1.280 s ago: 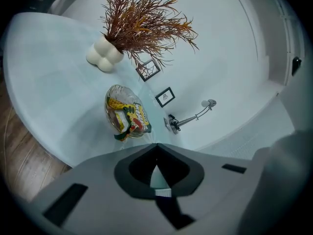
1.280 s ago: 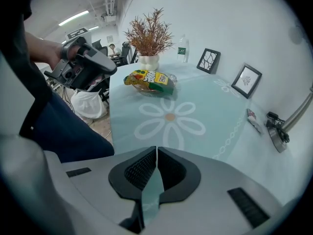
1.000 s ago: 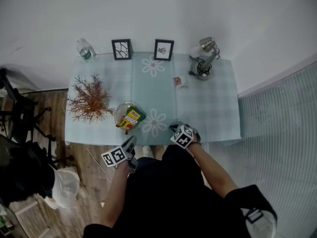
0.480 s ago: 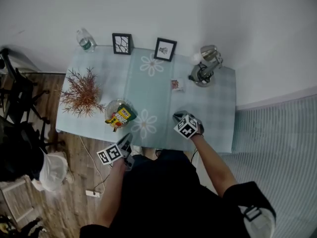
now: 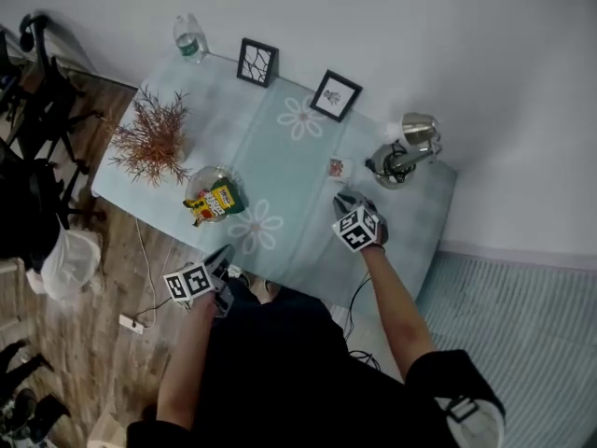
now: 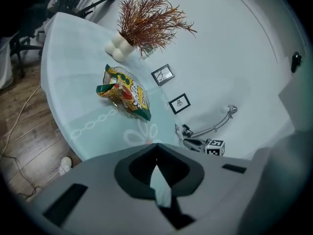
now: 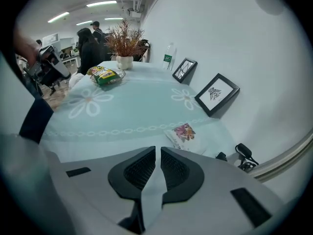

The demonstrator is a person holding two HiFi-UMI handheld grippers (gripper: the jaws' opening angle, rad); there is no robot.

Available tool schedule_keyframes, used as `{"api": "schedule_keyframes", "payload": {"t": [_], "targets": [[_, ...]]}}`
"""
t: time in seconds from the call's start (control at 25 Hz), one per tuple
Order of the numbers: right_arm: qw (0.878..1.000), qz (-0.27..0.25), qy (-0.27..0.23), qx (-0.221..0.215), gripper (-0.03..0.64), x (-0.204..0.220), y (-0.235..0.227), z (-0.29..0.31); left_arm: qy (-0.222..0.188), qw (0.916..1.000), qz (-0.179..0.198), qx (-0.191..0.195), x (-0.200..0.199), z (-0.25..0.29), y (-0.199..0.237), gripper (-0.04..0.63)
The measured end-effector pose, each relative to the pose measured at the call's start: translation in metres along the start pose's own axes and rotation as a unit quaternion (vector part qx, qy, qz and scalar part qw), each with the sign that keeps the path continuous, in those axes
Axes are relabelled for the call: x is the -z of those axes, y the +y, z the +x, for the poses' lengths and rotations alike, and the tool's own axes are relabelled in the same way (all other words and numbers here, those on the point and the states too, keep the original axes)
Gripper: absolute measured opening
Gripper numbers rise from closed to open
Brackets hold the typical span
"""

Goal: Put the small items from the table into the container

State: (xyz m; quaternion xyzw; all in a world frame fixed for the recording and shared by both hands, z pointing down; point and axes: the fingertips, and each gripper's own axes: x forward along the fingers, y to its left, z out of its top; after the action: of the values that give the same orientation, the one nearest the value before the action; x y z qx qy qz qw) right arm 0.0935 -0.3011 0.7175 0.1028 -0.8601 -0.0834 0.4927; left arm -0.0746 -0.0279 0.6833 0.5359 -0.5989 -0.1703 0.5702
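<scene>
Risk centres on the small sachet (image 5: 338,168), flat and glossy on the soft flowered cloth of the desk (image 5: 280,147). It lies near the right gripper (image 5: 346,202) and close to the metal lamp (image 5: 407,153). The right jaws are almost together and empty, so a pinch could skid the thin sachet, bunch the cloth or nudge the lamp. The left gripper (image 5: 221,256) has its jaws closed on nothing. The round glass bowl (image 5: 207,173), well apart, already holds crinkly snack packs, so more may slip out.
</scene>
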Motion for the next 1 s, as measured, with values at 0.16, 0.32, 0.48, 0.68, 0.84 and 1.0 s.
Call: {"api": "schedule_keyframes", "payload": {"t": [0.16, 0.32, 0.48, 0.68, 0.84, 1.0], "targets": [[0.999, -0.035, -0.003, 0.011, 0.055, -0.002, -0.014, 0.013, -0.007, 0.9998, -0.008, -0.016, 0.011, -0.002, 0.001, 0.003], [0.999, -0.046, -0.009, 0.009, 0.133, -0.006, -0.023, 0.023, -0.011, 0.9996, -0.009, -0.023, 0.018, -0.006, -0.001, 0.003], [0.997, -0.078, -0.003, 0.016, 0.146, -0.007, -0.034, 0.035, -0.012, 0.9994, -0.012, -0.031, 0.025, -0.007, -0.001, 0.003], [0.996, -0.092, 0.002, 0.008, 0.146, -0.005, -0.04, 0.043, -0.012, 0.9992, -0.014, -0.036, 0.029, -0.008, -0.002, 0.003], [0.997, -0.076, -0.001, 0.003, 0.131, -0.004, -0.042, 0.042, -0.018, 0.9991, -0.013, -0.037, 0.028, -0.008, -0.004, 0.003], [0.998, -0.069, -0.001, -0.005, 0.079, -0.004, -0.042, 0.04, -0.021, 0.999, -0.013, -0.037, 0.026, -0.009, -0.005, 0.003]]}}
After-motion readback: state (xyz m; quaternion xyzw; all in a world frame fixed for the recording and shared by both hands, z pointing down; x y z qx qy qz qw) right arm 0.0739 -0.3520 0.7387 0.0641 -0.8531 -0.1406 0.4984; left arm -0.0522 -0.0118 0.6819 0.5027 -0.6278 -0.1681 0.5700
